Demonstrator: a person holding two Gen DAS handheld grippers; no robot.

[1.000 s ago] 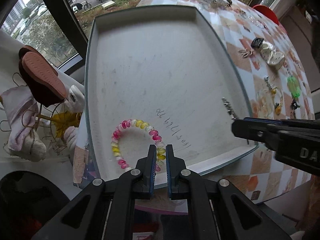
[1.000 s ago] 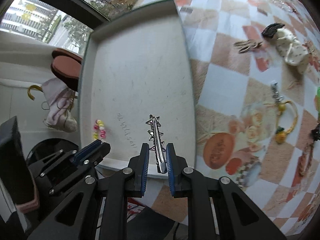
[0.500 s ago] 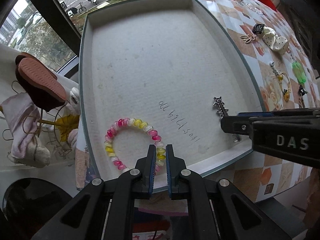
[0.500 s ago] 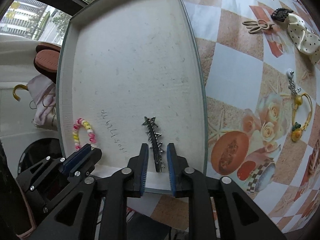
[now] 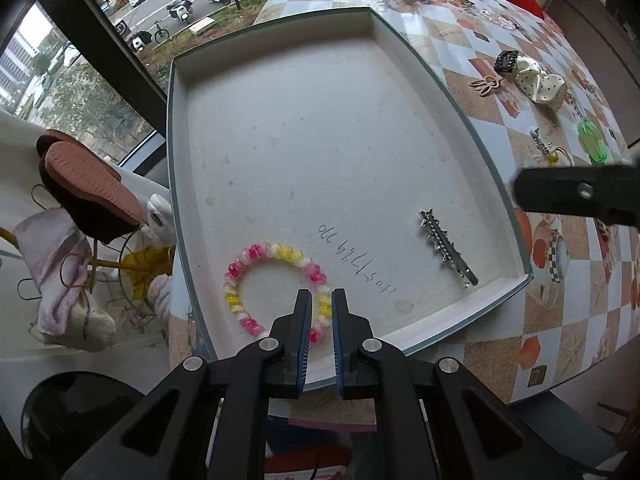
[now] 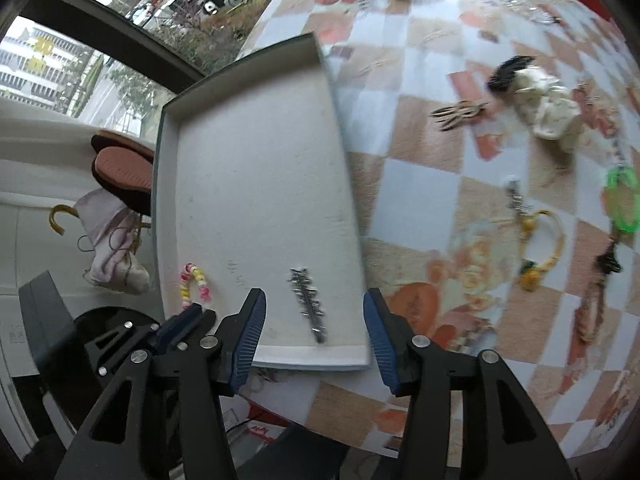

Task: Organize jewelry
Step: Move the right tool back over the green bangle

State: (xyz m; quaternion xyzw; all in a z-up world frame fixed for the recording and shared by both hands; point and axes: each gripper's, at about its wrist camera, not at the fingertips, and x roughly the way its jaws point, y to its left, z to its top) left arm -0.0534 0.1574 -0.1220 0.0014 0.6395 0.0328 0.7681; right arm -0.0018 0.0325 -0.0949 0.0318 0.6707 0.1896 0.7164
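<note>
Since the earlier frames the right gripper (image 6: 315, 340) has let go of the spiked silver hair clip (image 6: 308, 304); its jaws have just been opening and now stand wide, nothing pinched, with the clip lying flat in the shallow white tray (image 5: 176, 160) below the gap. Left gripper (image 5: 318, 312) jaws have just been opening a little too: narrow gap, with the pink-yellow bead bracelet (image 5: 276, 284) strand running between the pads. Looks released or barely loose; pads not clearly pressing.

Both pieces sit at the tray's near end, bracelet toward the window-side corner, clip (image 5: 448, 248) toward the table-side wall, well apart, with the scribbled handwriting between them. Clip's long axis runs roughly along the tray's length, slightly diagonal, star end pointing away.

Next targets, judging from the task: loose pieces on the checkered tablecloth (image 6: 420, 184) to the right of the tray. Yellow cord charm (image 6: 536, 240), green ring charm (image 6: 622, 200), polka-dot bow clip (image 6: 548, 108) and small tan clip (image 6: 460, 114) all lie on the right gripper's side, so the right hand is nearer. Yellow charm is closest to it, up and right of the jaws; its silver chain end points away, long axis roughly in line with the fingers. Some wrist roll is probably needed to pinch across it.
</note>
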